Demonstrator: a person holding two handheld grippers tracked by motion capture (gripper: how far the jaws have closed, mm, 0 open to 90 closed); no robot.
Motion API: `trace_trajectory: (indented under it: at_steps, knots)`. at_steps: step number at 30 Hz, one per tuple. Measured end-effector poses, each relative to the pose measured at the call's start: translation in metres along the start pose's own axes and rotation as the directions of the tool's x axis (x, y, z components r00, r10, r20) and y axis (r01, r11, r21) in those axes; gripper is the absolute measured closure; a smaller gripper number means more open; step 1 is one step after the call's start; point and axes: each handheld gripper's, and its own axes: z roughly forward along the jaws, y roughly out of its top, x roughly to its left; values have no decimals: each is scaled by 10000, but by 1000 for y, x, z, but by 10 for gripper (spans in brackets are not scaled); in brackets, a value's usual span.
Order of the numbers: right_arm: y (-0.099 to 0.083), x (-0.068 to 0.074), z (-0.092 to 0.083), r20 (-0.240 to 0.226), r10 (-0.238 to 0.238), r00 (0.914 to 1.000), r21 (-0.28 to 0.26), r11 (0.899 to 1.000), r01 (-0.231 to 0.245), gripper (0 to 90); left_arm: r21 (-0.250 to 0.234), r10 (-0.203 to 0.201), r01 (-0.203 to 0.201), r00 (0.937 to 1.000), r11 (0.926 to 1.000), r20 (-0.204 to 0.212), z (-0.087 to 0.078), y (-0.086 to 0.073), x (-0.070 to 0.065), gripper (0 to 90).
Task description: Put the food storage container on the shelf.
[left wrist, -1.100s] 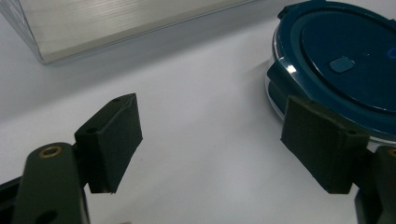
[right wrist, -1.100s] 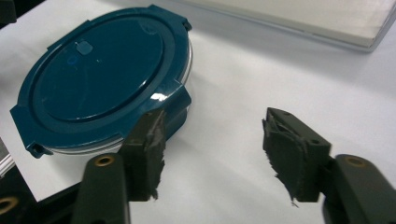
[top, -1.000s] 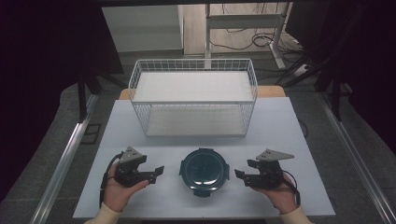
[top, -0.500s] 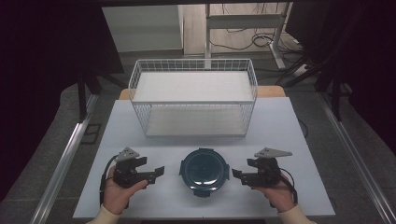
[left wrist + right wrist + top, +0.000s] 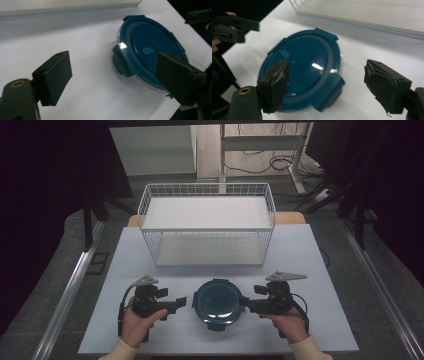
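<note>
A round clear container with a dark blue clip-on lid (image 5: 218, 304) sits on the white table (image 5: 300, 255) near its front edge. My left gripper (image 5: 181, 302) lies level just left of it, held in a hand, jaws open and pointing at it. In the left gripper view the container (image 5: 150, 47) lies ahead of the left gripper (image 5: 116, 77), untouched by its pads. My right gripper (image 5: 245, 301) faces the container from the right, and it too is open. Its own view has the lid (image 5: 304, 62) ahead of the right gripper (image 5: 330, 86). Both pairs of jaws have just been opening, with nothing pressed between them.
A white wire basket (image 5: 207, 225) with a pale flat bottom stands at the back of the table. Metal rails (image 5: 70, 290) run along both sides of the table. Desk legs and cables lie on the floor (image 5: 280, 165) beyond the table's far edge.
The right gripper has shifted a little to the left, closer to the container. Both grippers' jaws stand slightly wider apart. The container has not moved.
</note>
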Motion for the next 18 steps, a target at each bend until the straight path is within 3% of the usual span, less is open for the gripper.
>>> trace_trajectory:
  at_steps: [4,8,12,18]
  knots:
    - [-1,1,10,-71,185,9998,170,9997,-184,175,227,-365,352,9977,9991,577,13,3,-3,142]
    - [-7,-1,15,-138,454,9989,385,9982,-449,134,579,-960,893,9875,9943,1253,29,1,-3,138]
    - [-9,-4,21,-262,803,9964,607,9951,-786,108,740,-1122,1029,9845,9919,1349,36,1,0,137]
    - [-12,-6,34,-490,1253,9909,860,9889,-1208,96,1090,-1598,1392,9642,9842,2116,48,0,6,143]
